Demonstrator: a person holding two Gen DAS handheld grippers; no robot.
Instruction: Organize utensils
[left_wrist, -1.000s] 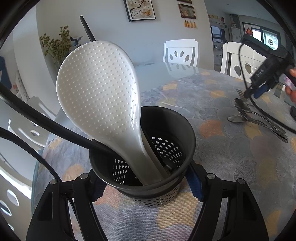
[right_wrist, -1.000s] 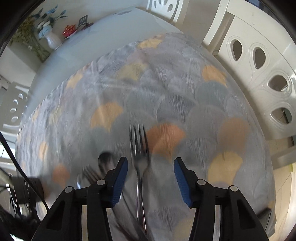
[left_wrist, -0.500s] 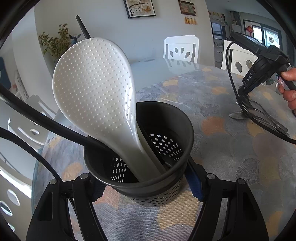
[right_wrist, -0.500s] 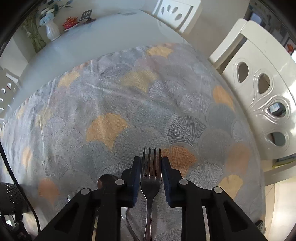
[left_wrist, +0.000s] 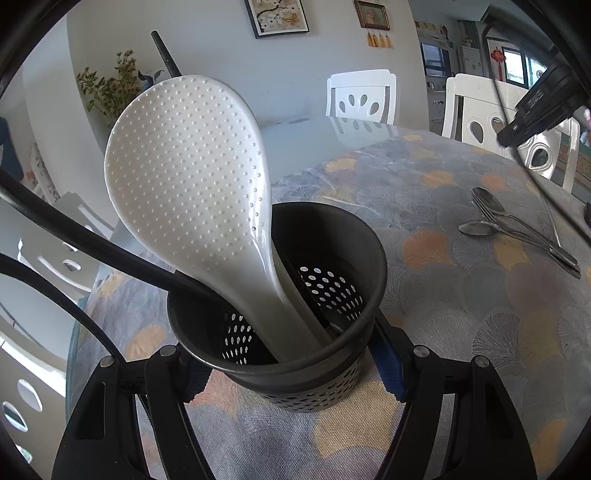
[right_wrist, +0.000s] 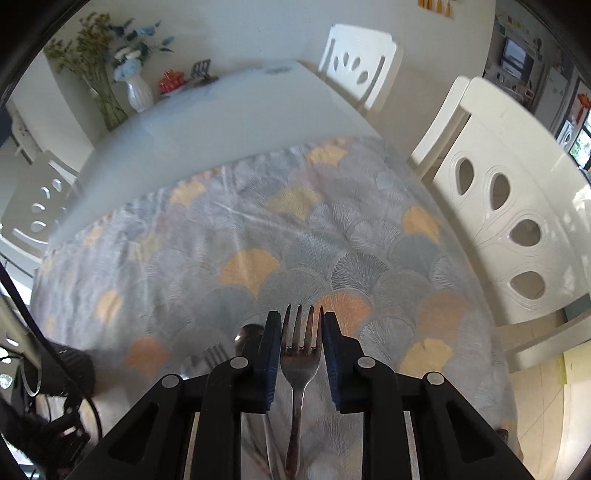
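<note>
The left tool (left_wrist: 291, 363) clamps the holder (left_wrist: 295, 332) between its fingers; the right tool (right_wrist: 301, 354) is raised, fingers pinched on a fork (right_wrist: 300, 354), tines forward

Shiny metal fork (right_wrist: 300, 354) (glossy paddle (left_wrist: 192, 177))

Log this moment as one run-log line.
left gripper: shut on utensil holder | right gripper: shut on fork | holder contents: white rice paddle | on tablecloth: spoons
</note>
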